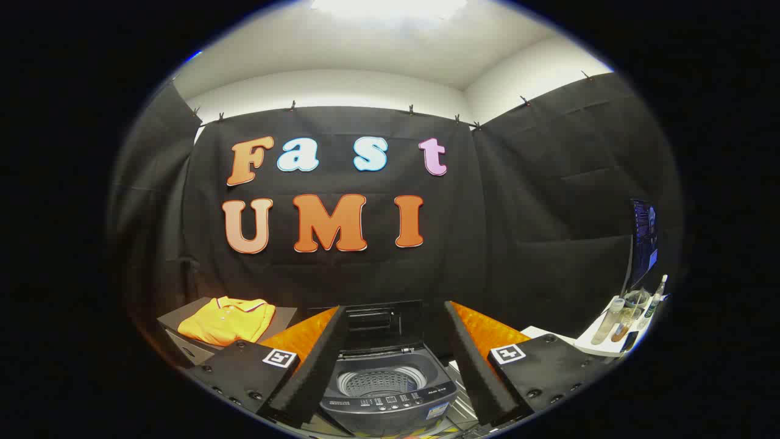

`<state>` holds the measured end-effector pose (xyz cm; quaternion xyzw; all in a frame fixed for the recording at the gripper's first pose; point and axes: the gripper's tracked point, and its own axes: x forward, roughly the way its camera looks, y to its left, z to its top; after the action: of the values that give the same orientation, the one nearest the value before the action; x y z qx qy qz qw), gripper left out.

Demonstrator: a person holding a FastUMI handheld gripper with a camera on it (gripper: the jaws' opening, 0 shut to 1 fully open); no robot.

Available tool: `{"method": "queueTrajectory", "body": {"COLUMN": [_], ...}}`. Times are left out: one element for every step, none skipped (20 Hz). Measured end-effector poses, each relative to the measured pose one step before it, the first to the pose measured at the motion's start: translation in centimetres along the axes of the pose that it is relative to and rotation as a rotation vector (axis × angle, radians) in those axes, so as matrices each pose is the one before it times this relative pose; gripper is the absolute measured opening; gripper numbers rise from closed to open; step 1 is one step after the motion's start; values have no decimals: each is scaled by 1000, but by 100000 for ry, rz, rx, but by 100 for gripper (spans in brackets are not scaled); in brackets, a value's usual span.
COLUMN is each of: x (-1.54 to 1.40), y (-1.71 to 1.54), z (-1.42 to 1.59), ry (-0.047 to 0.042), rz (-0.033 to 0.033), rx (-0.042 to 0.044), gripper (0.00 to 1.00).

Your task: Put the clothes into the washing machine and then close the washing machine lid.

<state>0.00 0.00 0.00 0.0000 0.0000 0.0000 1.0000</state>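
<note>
The tongs (390, 366) stand spread wide with nothing between their fingers, hovering above and just in front of the small dark-grey top-loading washing machine (389, 393). Its lid (373, 322) stands raised at the back, and the perforated metal drum (381, 383) looks bare inside.

The garment to be moved, a folded yellow polo shirt with a dark-trimmed collar (226, 320), lies on a grey box (183, 347) beyond and to the left of the left finger, well apart from the machine. So the step in hand is likely the fetch.

To do it well, swing the tongs leftward and tilt them down over the shirt, then pinch through a thick fold near the middle, so that several layers come up together and no sleeve trails. Lift high enough to clear the machine's rim before carrying across.

Off to the right, a white tray of small bottles (621, 323) and a dark screen (643, 241) stay out of the way.
</note>
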Motion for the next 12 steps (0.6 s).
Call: {"method": "queueTrajectory", "body": {"x": [-86, -150, 13, 86, -28, 50, -69, 170, -73, 28, -73, -66], "y": [379, 482, 575, 364, 211, 292, 100, 56, 162, 146, 186, 233], "z": [108, 3, 12, -7, 82, -17, 136, 134, 440, 105, -27, 93], "ry": [-197, -142, -103, -129, -466, -292, -35, -443, -543, -254, -286, -344], "rz": [-93, 109, 74, 10, 155, 237, -21, -186, 192, -43, 274, 472], "rx": [109, 386, 423, 411, 402, 219, 106, 188, 48, -130, -67, 121], "gripper": [100, 100, 100, 100, 100, 100, 100, 100, 100, 100, 100, 100]}}
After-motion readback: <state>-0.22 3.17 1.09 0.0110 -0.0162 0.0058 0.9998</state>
